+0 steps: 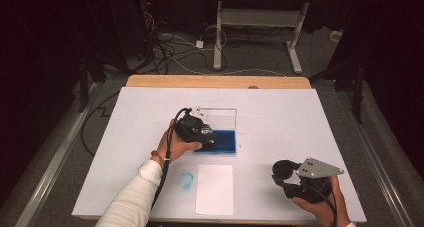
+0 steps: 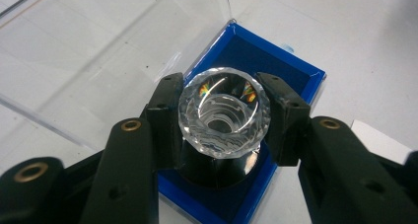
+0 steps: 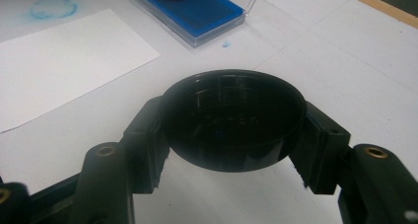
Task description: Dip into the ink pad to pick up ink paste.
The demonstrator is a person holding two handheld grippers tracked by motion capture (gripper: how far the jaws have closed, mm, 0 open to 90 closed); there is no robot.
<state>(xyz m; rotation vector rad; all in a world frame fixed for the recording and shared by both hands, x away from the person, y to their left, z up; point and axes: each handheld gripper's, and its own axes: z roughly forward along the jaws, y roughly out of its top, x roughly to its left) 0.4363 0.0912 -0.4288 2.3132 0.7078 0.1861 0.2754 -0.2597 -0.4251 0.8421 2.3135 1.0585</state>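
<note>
Stamp (image 2: 224, 116) clamped in the left gripper (image 2: 224, 113), mid-frame over the blue ink pad (image 2: 296, 76), right gripper (image 3: 231, 123) clutching its black cap (image 3: 231, 120) at lower right — press straight down, level, so ink coats evenly.

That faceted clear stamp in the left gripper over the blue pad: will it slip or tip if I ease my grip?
The stamp looks like smooth, round glass or acrylic, so it probably slips easily. The left gripper pinches only its curved sides. Its dark base looks narrower than the top, so it may tip on the ink pad.
</note>
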